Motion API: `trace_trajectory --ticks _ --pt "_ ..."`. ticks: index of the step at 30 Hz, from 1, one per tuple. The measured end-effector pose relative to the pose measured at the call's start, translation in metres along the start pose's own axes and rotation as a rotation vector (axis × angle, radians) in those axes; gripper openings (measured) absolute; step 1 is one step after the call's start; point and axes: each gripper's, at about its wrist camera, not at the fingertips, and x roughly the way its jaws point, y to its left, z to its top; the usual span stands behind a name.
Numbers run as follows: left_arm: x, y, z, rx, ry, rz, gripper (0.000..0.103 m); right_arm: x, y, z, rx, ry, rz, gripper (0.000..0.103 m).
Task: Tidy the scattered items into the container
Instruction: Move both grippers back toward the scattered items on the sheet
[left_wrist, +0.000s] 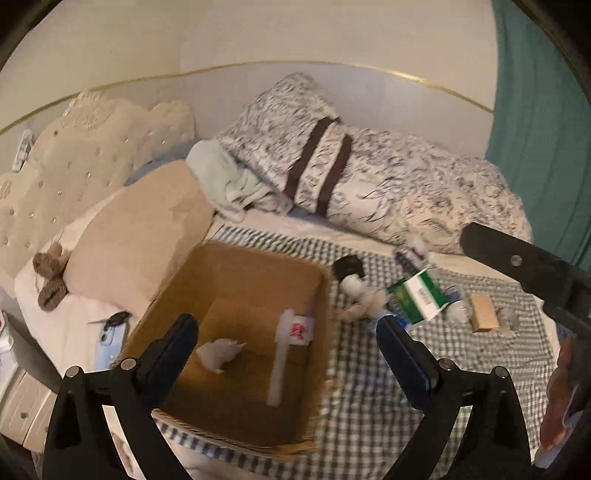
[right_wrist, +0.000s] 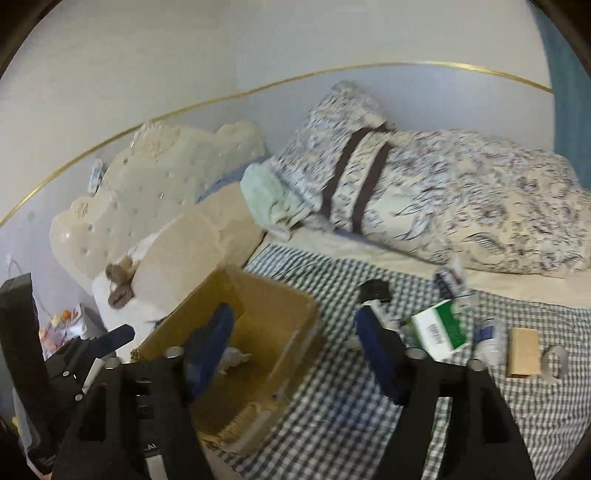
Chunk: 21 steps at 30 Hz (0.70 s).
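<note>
Cardboard box (left_wrist: 236, 332) lower left already holds a toothbrush (left_wrist: 282, 354) and a white wad. Both grippers — left gripper (left_wrist: 288, 350), right gripper (right_wrist: 295, 350) — spread wide, nothing between the jaws. Green carton (left_wrist: 419, 297) centre-right on the checked bedcover (left_wrist: 369, 387) looks light, stiff but crushable — pinch across its flat faces.

Your two handheld grippers, black frames with blue pads

Your left gripper (left_wrist: 288, 332) has angular black arms, silver round pins at the joints and dark blue pads (left_wrist: 402, 354) lining its fingers. Your right gripper (right_wrist: 291, 332) matches it: black ribbed frame, silver pins behind blue pads (right_wrist: 376, 343), faint white lettering low on its left arm.
</note>
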Motion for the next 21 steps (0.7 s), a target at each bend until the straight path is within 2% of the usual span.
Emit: trace_trajectory --ticks 8,14,21 --pt "-0.024 -0.063 -0.004 0.061 -0.073 -0.070 0.103 -0.072 -0.075 -0.016 0.037 -0.074 -0.116 0.084" --pt "-0.034 -0.104 -0.017 0.080 -0.061 -0.116 0.103 -0.124 -0.135 -0.046 0.114 -0.096 -0.214 0.084" --pt "-0.056 -0.151 -0.044 0.117 -0.055 -0.135 0.103 -0.174 -0.174 -0.082 0.145 -0.092 -0.279 0.084"
